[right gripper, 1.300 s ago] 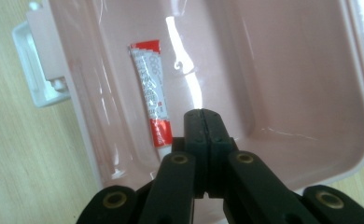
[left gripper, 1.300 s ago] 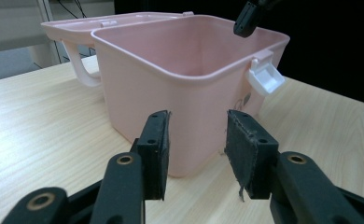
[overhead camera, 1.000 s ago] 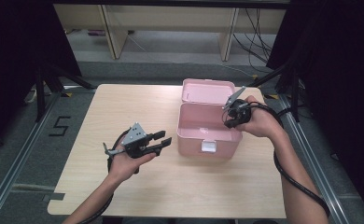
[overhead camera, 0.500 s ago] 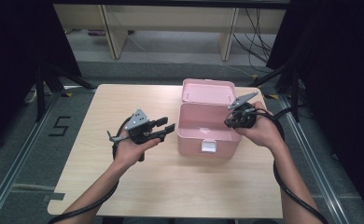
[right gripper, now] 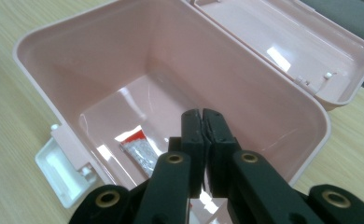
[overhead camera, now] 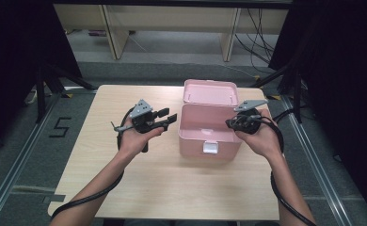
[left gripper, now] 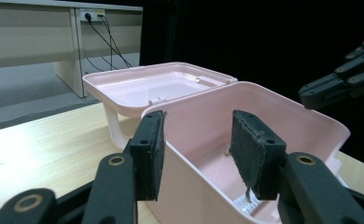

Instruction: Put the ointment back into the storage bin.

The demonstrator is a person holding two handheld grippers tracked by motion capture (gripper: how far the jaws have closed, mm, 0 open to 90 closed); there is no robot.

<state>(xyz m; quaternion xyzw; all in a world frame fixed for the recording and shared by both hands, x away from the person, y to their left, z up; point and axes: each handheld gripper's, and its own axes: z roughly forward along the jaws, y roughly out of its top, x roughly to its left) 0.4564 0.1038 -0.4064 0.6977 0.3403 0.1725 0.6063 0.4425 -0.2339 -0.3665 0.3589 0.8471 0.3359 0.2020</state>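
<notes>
Box [overhead camera: 205, 129] at mid tabletop [overhead camera: 172, 183], lid [overhead camera: 211, 92] already swung back; a small packet [right gripper: 140, 154] lies on its floor. Left hand-held gripper [overhead camera: 168, 117] beside the box, jaws just opened wide, nothing between. Right hand-held gripper [right gripper: 202, 119] above the interior, pads together, empty. Opening looks done; packet untouched

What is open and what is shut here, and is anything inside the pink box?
Pink box: open, standing on the table.
Lid: swung all the way back.
White latch: undone, hanging on the front wall.
Small packet: lying flat on the box floor.
Left gripper: open, holding nothing, beside the box.
Right gripper: shut, holding nothing, over the box.
</notes>
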